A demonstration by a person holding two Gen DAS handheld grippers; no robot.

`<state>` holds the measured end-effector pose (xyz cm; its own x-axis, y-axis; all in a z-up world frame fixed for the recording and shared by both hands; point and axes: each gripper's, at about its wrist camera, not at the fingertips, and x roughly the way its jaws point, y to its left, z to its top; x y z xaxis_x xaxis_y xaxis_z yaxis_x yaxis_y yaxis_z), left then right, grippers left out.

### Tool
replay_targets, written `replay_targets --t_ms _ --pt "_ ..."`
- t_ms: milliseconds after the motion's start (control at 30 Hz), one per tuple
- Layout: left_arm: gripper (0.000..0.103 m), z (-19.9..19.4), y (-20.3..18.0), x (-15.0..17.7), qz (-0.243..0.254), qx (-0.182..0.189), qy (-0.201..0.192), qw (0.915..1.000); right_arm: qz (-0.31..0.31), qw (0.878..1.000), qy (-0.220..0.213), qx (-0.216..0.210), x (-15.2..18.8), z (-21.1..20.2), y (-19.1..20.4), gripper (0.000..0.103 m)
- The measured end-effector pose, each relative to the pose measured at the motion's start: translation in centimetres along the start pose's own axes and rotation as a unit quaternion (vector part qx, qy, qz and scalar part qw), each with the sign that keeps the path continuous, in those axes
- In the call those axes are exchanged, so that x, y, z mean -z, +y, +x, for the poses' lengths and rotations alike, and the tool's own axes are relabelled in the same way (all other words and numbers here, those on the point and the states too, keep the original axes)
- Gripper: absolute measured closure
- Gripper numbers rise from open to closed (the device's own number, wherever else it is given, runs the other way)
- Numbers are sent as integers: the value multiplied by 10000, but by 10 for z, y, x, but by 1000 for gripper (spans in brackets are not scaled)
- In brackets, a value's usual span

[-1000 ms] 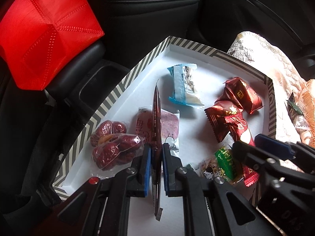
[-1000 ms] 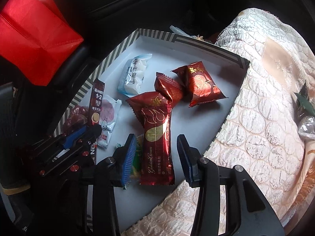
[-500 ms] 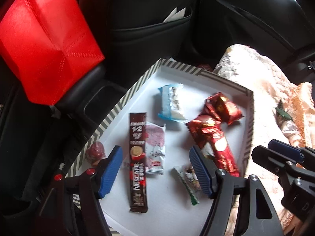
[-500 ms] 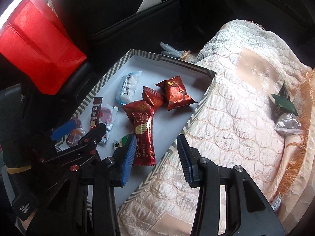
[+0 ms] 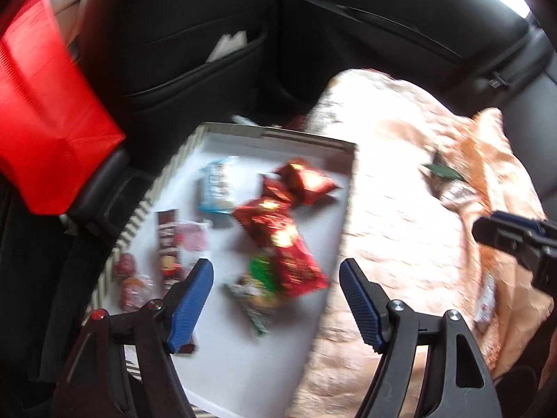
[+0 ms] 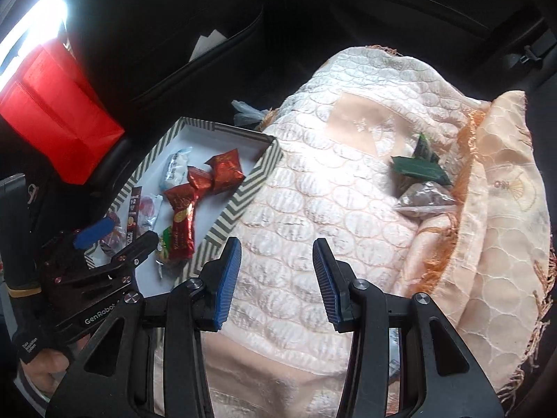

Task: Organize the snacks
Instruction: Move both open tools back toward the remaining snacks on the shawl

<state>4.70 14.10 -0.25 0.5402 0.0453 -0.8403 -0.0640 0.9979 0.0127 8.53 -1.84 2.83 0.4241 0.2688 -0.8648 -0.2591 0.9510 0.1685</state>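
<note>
A white tray with a striped rim (image 5: 278,136) lies on the car seat and holds the snacks. In it are a brown coffee stick (image 5: 167,240), a long red bar (image 5: 289,257), two small red packets (image 5: 306,181), a blue-white packet (image 5: 216,188), bagged dates (image 5: 132,278) and a green candy (image 5: 261,275). My left gripper (image 5: 276,268) hangs above the tray's near end, its jaws opening, with nothing between them. My right gripper (image 6: 276,245) is open and empty over the blanket (image 6: 330,209). Farther right lie a green wrapper (image 6: 417,170) and a clear bag of brown snacks (image 6: 424,198).
A red bag (image 5: 45,122) stands left of the tray on the dark console. The black seat-back pocket (image 5: 195,55) with papers is behind it. The quilted peach blanket covers the seat to the right. A gloved hand (image 6: 41,365) holds the left gripper.
The left gripper let go of the coffee stick, which now lies flat in the tray, and opened wide. Both grippers rose and drew back; the right one went from over the tray to over the blanket.
</note>
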Motion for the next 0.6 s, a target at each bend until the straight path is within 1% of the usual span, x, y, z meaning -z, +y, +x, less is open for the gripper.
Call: replay_targets --t_ms 100,267,433,600 --pt "26 -2 -24 3 245 165 60 9995 167 9998 -17 81 6 -8 -23 61" --pt "26 0 -63 10 614 450 234 9968 468 9987 89 183 16 -6 -52 61" --pt "26 5 -100 20 940 767 435 9917 678 9973 68 287 24 -11 -76 61" --pt "26 8 -137 26 1235 1083 639 9844 859 9959 38 296 26 -17 -93 61"
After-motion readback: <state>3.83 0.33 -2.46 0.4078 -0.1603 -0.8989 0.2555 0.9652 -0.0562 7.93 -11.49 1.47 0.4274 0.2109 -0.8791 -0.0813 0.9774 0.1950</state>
